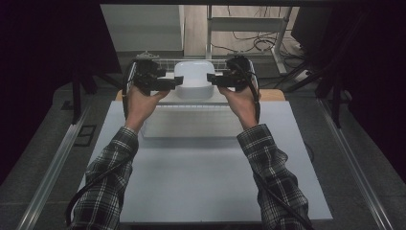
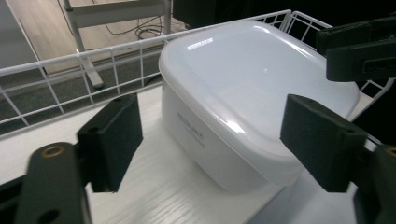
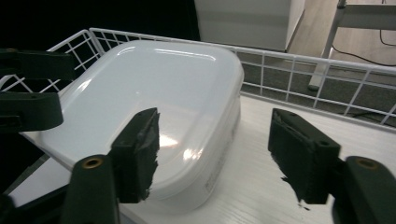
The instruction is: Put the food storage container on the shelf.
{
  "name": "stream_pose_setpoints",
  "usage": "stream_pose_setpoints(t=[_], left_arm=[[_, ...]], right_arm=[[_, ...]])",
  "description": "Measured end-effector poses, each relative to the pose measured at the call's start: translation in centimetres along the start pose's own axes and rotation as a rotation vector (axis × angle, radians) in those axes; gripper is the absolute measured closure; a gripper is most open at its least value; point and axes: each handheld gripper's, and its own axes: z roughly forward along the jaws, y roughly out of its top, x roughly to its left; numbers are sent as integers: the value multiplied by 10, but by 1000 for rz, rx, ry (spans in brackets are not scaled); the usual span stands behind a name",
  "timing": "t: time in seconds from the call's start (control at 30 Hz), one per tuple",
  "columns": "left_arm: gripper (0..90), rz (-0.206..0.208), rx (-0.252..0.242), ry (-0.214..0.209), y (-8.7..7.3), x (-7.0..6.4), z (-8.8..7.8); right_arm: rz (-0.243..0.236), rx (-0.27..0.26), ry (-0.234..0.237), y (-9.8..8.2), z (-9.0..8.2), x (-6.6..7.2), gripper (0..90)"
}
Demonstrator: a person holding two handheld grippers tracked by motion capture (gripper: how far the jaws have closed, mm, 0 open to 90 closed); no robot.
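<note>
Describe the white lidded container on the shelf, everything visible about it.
The container is a squarish, round-cornered box of milky, translucent-looking plastic with a glossy, slightly domed lid that overhangs its walls. Small grey print marks one side. It is closed and sits upright and flat on the white wood-grain shelf, near the white wire railing. The left gripper and right gripper flank it with jaws open; no pad presses on it.

Container [image 2: 243, 88]: translucent white, glossy lid, small dark print on side. Wire basket [image 2: 70, 70]: white. Board under it [image 3: 289, 186]: white woodgrain. Both hand-held grippers [image 1: 178, 82] [image 1: 210, 78]: black jaws. Sleeves [image 1: 107, 184]: dark-and-white plaid. Bench [image 1: 201, 182]: pale grey.
</note>
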Motion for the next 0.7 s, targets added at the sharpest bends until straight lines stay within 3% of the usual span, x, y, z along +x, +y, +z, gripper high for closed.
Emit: stream_pose_setpoints(t=[0.1,0.3,0.37,0.47,0.7], left_arm=[[167,1,0,-4,1,1,0],[116,4,3,-27,0,3,-3],[84,14,0,-52,0,3,-4],[37,3,15,-128,-2,3,-3],[19,36,18,-168,-8,-2,-10]], right_arm=[[0,-2,-3,0,1,-1,248],[-7,-24,44,1,-2,-1,121],[-23,-27,55,0,-4,1,93],[-63,-15,69,-3,-5,5,66],[-126,-1,81,-13,-10,13,44]])
